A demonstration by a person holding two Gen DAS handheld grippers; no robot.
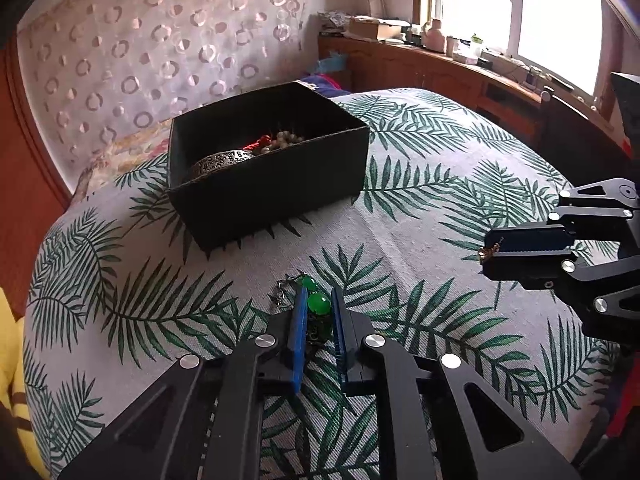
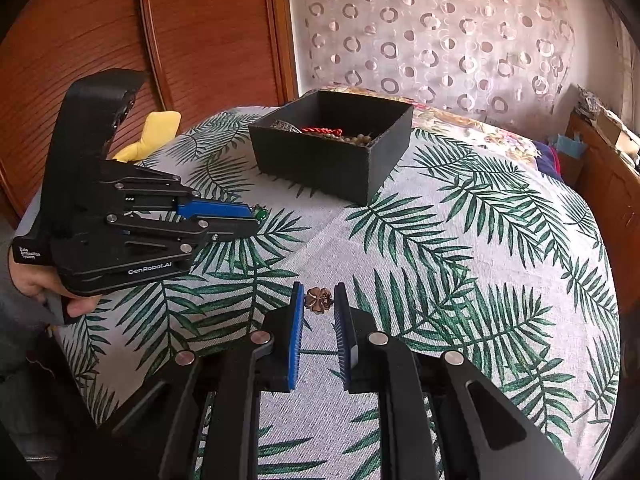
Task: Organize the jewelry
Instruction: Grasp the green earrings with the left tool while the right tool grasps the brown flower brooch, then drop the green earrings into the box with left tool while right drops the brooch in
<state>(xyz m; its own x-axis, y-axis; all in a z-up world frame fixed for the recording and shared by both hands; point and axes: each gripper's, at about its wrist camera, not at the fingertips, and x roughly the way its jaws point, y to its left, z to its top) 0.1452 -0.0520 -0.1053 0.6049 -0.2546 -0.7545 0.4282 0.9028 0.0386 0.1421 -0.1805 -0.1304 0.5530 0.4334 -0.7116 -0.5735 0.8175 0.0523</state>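
Observation:
A green-bead jewelry piece with a dark metal chain sits between the blue pads of my left gripper, which is shut on it just above the palm-leaf tablecloth. My right gripper is shut on a small bronze flower-shaped piece. In the left wrist view the right gripper comes in from the right edge. In the right wrist view the left gripper is at the left, with a green bead at its tips. A black open box stands beyond both, holding a silver bangle, a red cord and beige beads.
A hand holds the left gripper's handle. A yellow cloth lies at the table's far left edge. A wooden slatted door and a patterned curtain stand behind. A cluttered wooden sill runs under the window.

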